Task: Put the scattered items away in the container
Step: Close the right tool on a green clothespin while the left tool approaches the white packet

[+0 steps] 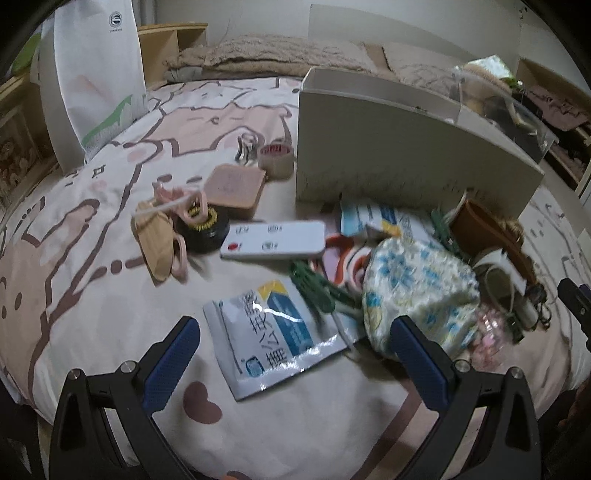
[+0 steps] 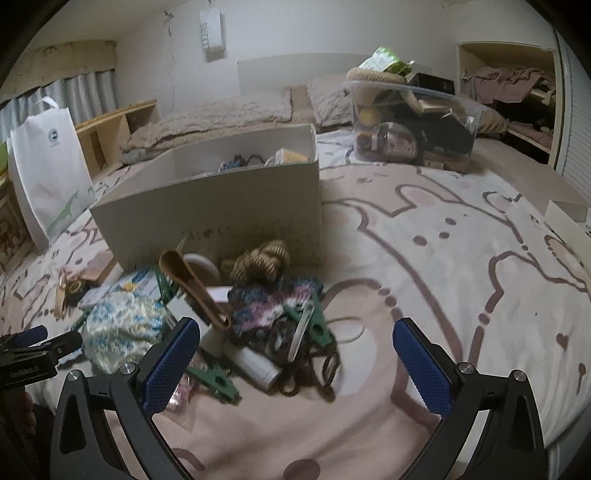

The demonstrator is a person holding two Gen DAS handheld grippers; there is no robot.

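Both grippers hang over a cluttered bed, jaws spread wide and holding nothing: our left gripper [image 1: 295,354] above a foil sachet [image 1: 275,338], our right gripper [image 2: 297,363] above a tangle of cords [image 2: 306,365] and green clips [image 2: 216,380]. The white box [image 2: 221,206], the container we are filling, stands just behind the pile with a few things already inside. We judge the risks plain: the flat sachet may slip from the pads on soft bedding, and the knotted cords could drag neighbours along. Chinese characters on the sachet are too blurred for us to read; a wall sign [image 2: 212,35] reads "SWEET".
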